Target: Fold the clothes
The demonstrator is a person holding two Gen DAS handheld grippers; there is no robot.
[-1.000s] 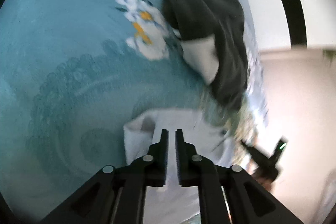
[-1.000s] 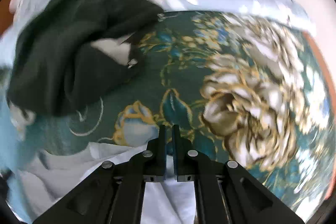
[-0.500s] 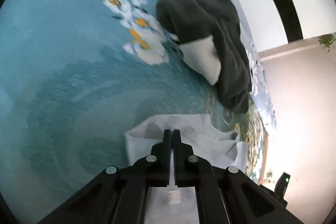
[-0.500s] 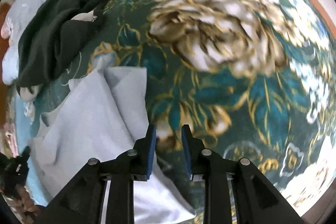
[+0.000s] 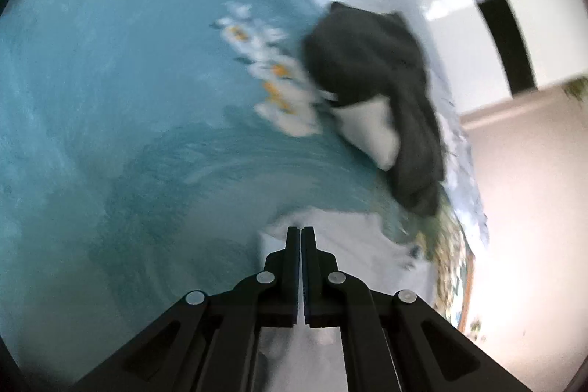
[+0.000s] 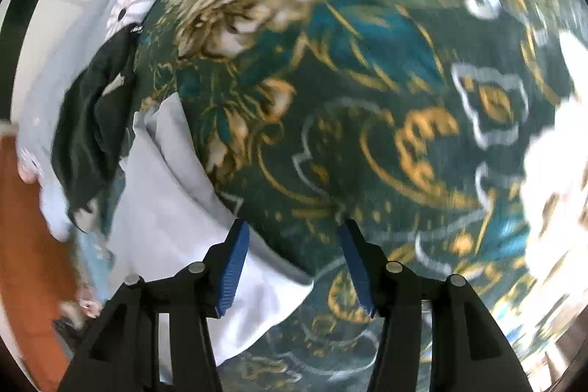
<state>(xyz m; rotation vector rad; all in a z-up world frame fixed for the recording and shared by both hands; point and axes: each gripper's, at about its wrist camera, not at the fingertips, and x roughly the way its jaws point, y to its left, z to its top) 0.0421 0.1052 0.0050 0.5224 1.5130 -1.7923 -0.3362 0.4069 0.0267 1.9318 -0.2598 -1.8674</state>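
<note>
A white garment (image 5: 345,245) lies on the patterned bedspread. My left gripper (image 5: 301,237) is shut on its near edge, with white cloth showing under the fingers. In the right wrist view the same white garment (image 6: 165,208) stretches from lower centre up to the left. My right gripper (image 6: 294,237) is open and empty, its left blue pad over the garment's edge. A dark green garment with a white lining (image 5: 382,87) lies crumpled beyond; it also shows at the left of the right wrist view (image 6: 92,127).
The bedspread is teal with white daisies (image 5: 110,98) on one side and dark green with gold flowers (image 6: 367,98) on the other. A pale blue sheet (image 6: 73,35) runs along the far edge. An orange-brown floor (image 6: 25,245) lies past the bed's edge at left.
My right gripper has let go of the white garment, opened wide and swung right across the bedspread. My left gripper stays shut on the garment and has shifted slightly.
</note>
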